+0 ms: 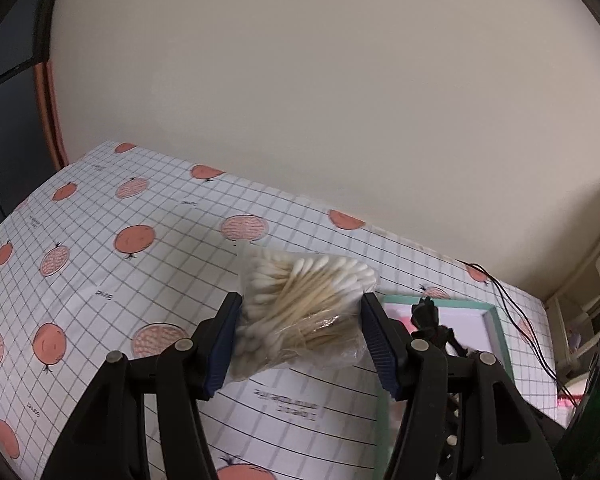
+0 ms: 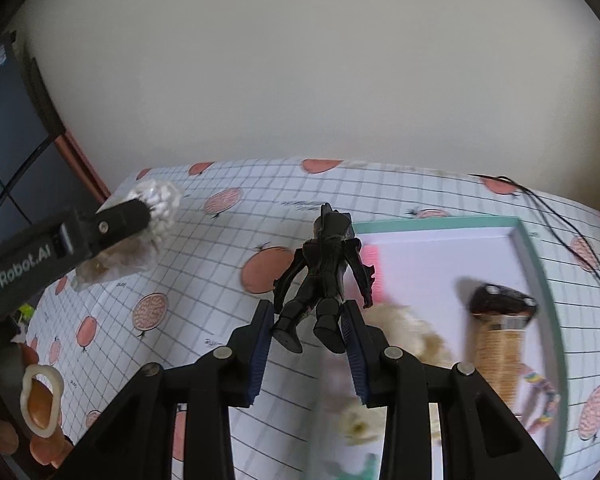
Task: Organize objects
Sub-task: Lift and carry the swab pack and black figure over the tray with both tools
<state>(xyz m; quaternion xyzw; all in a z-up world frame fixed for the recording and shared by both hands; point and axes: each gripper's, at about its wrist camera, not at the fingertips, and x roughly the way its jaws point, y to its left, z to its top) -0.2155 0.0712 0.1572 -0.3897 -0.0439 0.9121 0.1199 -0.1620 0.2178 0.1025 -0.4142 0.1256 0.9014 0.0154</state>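
1. Our left gripper (image 1: 300, 332) has its jaws closed against a clear bag of cotton swabs (image 1: 304, 304), one blue pad on each side of it, and the bag is lifted above the tablecloth (image 1: 140, 280).
2. Our right gripper (image 2: 306, 350) holds a black toy figure (image 2: 324, 276) by the legs; the figure stands up between the pads, its head pointing away from us.
3. From the right wrist view the left gripper (image 2: 112, 220) shows at the far left, with the swab bag bulging white past its fingers.
4. A shallow tray (image 2: 540, 264) with a mint-green rim lies on the cloth on the right side. The figure hangs over the tray's near left edge.
5. Inside the tray we see a toy ice cream cone (image 2: 500, 332) with a dark top, a pale fluffy item (image 2: 404, 332), a pink comb-like piece (image 2: 370, 264) and some blurred smaller items.
6. A thin black cable (image 2: 572, 232) runs across the cloth behind the tray.
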